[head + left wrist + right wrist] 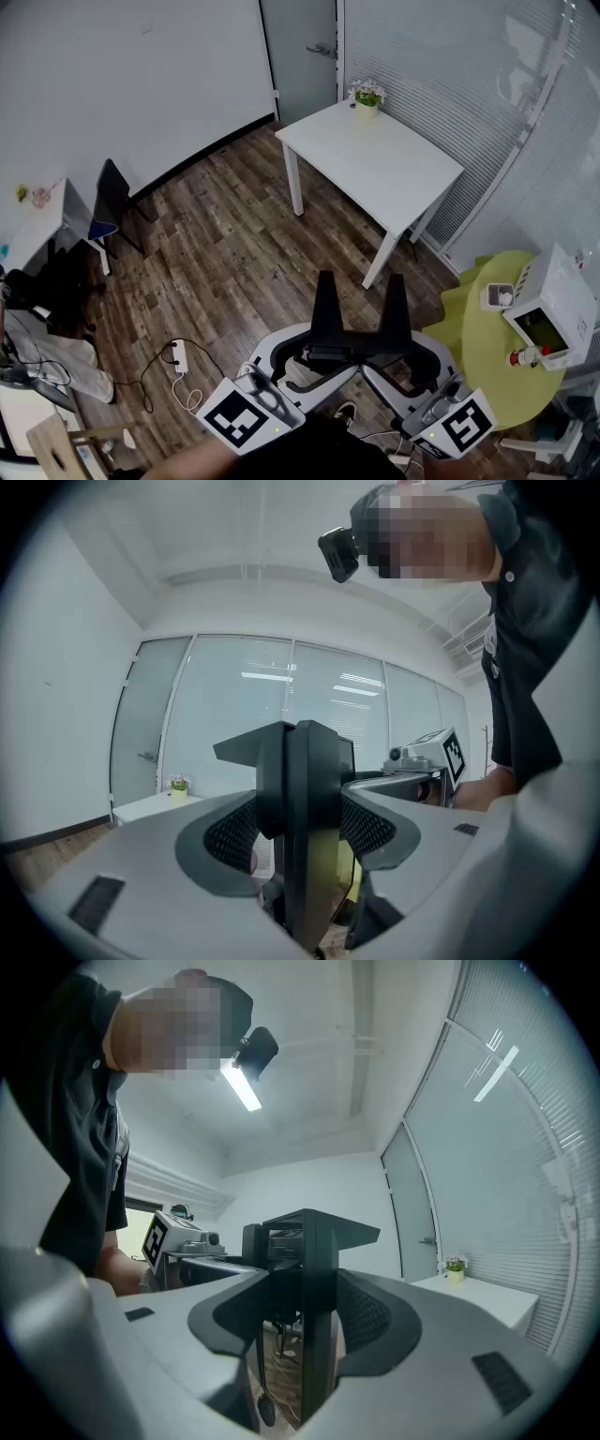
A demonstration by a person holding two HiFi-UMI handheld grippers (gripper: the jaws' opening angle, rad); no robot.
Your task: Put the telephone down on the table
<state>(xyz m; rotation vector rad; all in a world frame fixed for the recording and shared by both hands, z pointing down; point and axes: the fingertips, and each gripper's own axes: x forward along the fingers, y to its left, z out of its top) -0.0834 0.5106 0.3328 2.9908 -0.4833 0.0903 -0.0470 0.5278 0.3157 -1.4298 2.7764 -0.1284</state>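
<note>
Left gripper (302, 803) & right gripper (305, 1288) are held level, nose to nose, fingers (141, 874) spread wide w/ a black forked upright (327, 309) between, nothing seen clamped: prob. a ready pose, as the telephone isn't made out, unless it's the white box (553, 300) on the green worktop (469, 356).

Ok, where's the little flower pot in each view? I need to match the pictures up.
Head view: the flower pot stands top centre, on the far corner of the white table.
Left gripper view: the pot is small, at middle left, on the table.
Right gripper view: the pot is small, at middle right, on the table.
Shared landmark: the door, just left of the pot in all three views.
</note>
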